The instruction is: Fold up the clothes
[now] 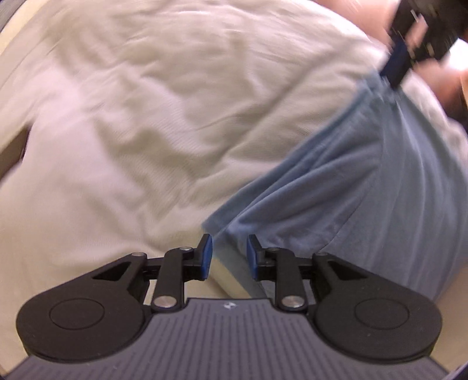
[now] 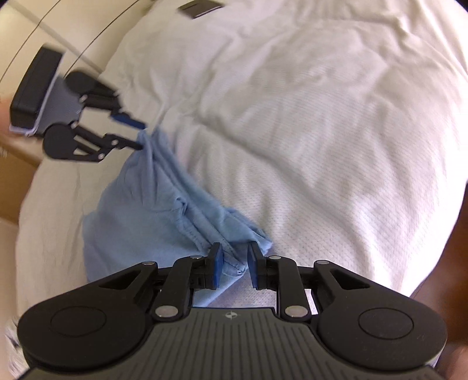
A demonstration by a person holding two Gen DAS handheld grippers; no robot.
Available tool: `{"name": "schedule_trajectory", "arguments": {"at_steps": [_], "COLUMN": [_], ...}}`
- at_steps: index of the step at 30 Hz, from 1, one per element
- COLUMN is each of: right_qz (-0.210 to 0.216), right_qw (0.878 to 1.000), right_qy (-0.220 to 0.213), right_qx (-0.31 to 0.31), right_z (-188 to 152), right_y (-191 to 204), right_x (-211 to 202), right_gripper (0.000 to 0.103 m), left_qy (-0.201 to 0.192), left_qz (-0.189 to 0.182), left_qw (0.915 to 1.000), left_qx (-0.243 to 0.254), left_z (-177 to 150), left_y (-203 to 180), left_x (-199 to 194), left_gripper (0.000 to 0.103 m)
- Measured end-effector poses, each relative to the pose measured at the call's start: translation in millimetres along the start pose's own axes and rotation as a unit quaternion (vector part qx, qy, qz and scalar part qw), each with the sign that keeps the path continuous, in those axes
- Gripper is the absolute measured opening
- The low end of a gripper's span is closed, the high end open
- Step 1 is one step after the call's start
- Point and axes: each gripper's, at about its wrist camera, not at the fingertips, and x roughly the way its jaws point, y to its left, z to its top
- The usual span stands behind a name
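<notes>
Left wrist view. We see one light blue garment [image 1: 336, 187] lying bunched on a white bedspread [image 1: 131, 117]. The spread runs wide and bare away from the garment toward the far side; its edge falls off at the picture's left, where a dark strip [image 1: 13, 149] shows beyond it. The left gripper [image 1: 229, 254] hovers at the garment's near corner, jaws a narrow gap apart, pads pressing on nothing; the hem lies just beyond the tips. The right gripper [image 1: 397, 65] is at the garment's far end, blurred, so we cannot tell its jaws here.

Right wrist view. One garment [image 2: 140, 210] again: soft blue knit, gathered into long folds, stitched hem toward us. The right gripper [image 2: 235, 264] straddles that hem, jaws narrowly parted, the left pad touching cloth and the right pad clear of it; no clamp. At the garment's other end the left gripper [image 2: 139, 134] stands with fingers parted, its lower finger at the cloth. The bedspread [image 2: 321, 117] lies open beyond the garment; a dark flat object [image 2: 201, 8] sits near the spread's far edge.

Count: one garment, two grippers, one bedspread.
</notes>
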Motion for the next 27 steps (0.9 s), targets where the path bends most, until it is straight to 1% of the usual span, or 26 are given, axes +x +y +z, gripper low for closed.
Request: {"name": "schedule_trajectory", "arguments": {"at_steps": [3, 5, 6, 7, 8, 10, 11, 15, 18, 20, 21, 23, 24, 27], "right_qz": [0.009, 0.011, 0.012, 0.013, 0.015, 0.015, 0.015, 0.008, 0.006, 0.005, 0.004, 0.003, 0.001, -0.012], "right_qw": [1.000, 1.000, 1.000, 1.000, 0.999, 0.999, 0.999, 0.999, 0.999, 1.000, 1.000, 1.000, 1.000, 0.999], "right_qy": [-0.002, -0.001, -0.001, 0.000, 0.001, 0.006, 0.008, 0.008, 0.009, 0.008, 0.008, 0.006, 0.005, 0.001], "right_qx": [0.019, 0.024, 0.027, 0.029, 0.030, 0.031, 0.031, 0.031, 0.031, 0.028, 0.027, 0.026, 0.028, 0.031], "right_z": [-3, -6, -7, -8, -9, -13, -13, -16, -18, -19, -20, -21, -22, -23], "right_y": [-3, -3, -2, -2, -2, 0, 1, 1, 1, 1, 2, 2, 3, 4], "right_x": [-3, -4, -4, -4, -3, -4, -3, -3, 0, -1, -1, -5, -6, -9], "right_gripper": [0.024, 0.027, 0.030, 0.033, 0.034, 0.037, 0.037, 0.037, 0.037, 0.037, 0.036, 0.030, 0.024, 0.010], "left_qy": [-0.022, -0.036, -0.040, -0.043, -0.043, -0.043, -0.044, -0.041, -0.032, -0.020, -0.016, -0.007, -0.005, -0.011], "left_qz": [-0.016, -0.031, -0.031, -0.029, -0.029, -0.024, -0.022, -0.033, -0.046, -0.057, -0.060, -0.057, -0.058, -0.058], "left_qw": [0.9973, 0.9945, 0.9945, 0.9947, 0.9955, 0.9971, 0.9978, 0.9986, 0.9977, 0.9974, 0.9973, 0.9972, 0.9971, 0.9972], "left_qx": [-0.068, -0.093, -0.092, -0.089, -0.080, -0.058, -0.044, 0.004, 0.037, 0.039, 0.040, 0.048, 0.049, 0.046], "left_z": [-14, -18, -16, -14, -12, -9, -8, -4, -2, -1, -1, -3, -4, -8], "left_y": [10, 12, 12, 11, 10, 8, 7, 6, 4, 6, 6, 5, 5, 2], "left_x": [-6, -7, -4, -1, 3, 12, 16, 27, 31, 33, 34, 34, 34, 26], "left_gripper": [0.021, 0.021, 0.022, 0.022, 0.023, 0.027, 0.027, 0.027, 0.025, 0.016, 0.008, 0.004, 0.000, 0.000]}}
